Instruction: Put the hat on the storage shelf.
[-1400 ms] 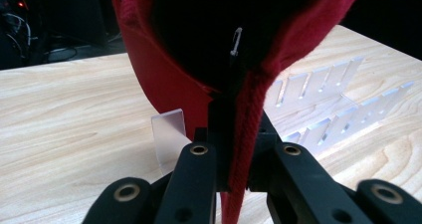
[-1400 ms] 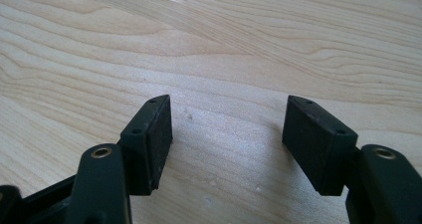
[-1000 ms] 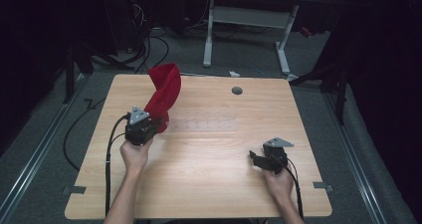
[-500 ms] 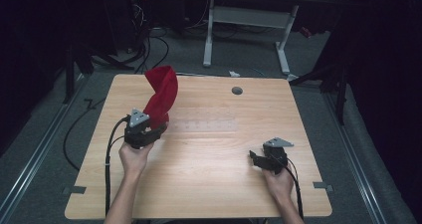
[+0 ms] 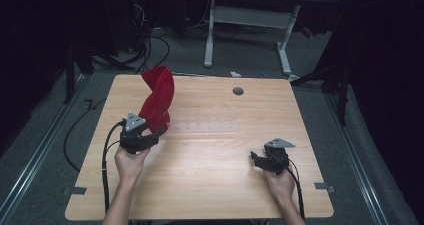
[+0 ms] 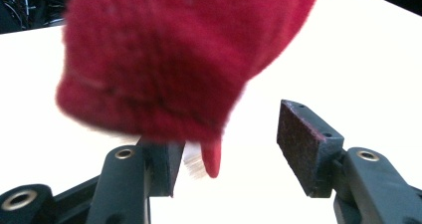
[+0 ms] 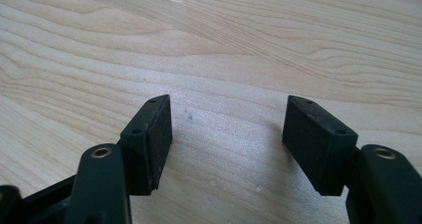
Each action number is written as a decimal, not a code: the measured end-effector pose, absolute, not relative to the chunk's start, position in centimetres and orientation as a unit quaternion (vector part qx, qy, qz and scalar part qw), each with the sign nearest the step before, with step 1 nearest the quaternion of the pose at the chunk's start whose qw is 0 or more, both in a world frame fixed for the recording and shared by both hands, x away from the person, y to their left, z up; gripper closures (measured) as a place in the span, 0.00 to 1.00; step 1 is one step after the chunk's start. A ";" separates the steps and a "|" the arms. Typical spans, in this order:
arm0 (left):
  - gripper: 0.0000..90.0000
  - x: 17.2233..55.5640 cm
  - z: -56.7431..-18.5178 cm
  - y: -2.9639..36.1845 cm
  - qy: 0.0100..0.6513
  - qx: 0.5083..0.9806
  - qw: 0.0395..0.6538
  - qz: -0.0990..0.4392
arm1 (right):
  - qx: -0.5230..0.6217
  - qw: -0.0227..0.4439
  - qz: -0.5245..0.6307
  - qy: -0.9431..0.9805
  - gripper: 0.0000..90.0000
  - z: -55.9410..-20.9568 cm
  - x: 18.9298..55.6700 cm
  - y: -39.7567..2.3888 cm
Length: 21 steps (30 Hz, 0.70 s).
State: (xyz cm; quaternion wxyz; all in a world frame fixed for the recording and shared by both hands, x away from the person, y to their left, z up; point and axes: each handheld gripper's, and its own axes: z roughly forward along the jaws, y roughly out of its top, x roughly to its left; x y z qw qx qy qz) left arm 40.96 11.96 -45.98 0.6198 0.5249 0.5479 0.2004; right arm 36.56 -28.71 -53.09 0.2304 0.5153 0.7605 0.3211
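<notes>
While the left hand-held gripper (image 5: 159,133) sits on the left side of the counter (image 5: 215,185), a red cloth (image 5: 157,102) rises from just beyond its tips, standing up in a twisted column that leans toward the far left corner. Its jaws have just been opening, and in the left gripper view they stand well apart: the red cloth (image 6: 179,59) hangs blurred above and ahead of them, a small point of it dangling into the gap next to the left pad (image 6: 166,167), while the right pad (image 6: 308,147) is bare and clear of the fabric. Neither pad presses on the cloth. The person's left hand (image 5: 130,162) grips the tool's body from the near side, and its black cable trails off the near left edge.

On the near right of the counter, well apart from the cloth, the right hand-held gripper (image 5: 255,160) rests low with its jaws pointing left, held by the right hand (image 5: 280,182). In the right gripper view its jaws are spread wide over bare wood grain, nothing between them (image 7: 226,134). A small dark round grommet (image 5: 238,91) sits near the far edge.
</notes>
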 end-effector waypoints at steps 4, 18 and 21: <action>0.50 40.3 -45.7 12.3 0.547 0.522 0.624 0.199 | 0.515 0.231 0.321 0.761 0.41 -53.1 36.6 -28.7; 0.49 38.3 -45.8 13.2 0.552 0.518 0.626 0.188 | 0.515 0.231 0.321 0.760 0.41 -53.1 36.6 -28.7; 0.48 37.8 -46.1 13.2 0.553 0.522 0.624 0.182 | 0.515 0.231 0.321 0.760 0.41 -53.1 36.6 -28.7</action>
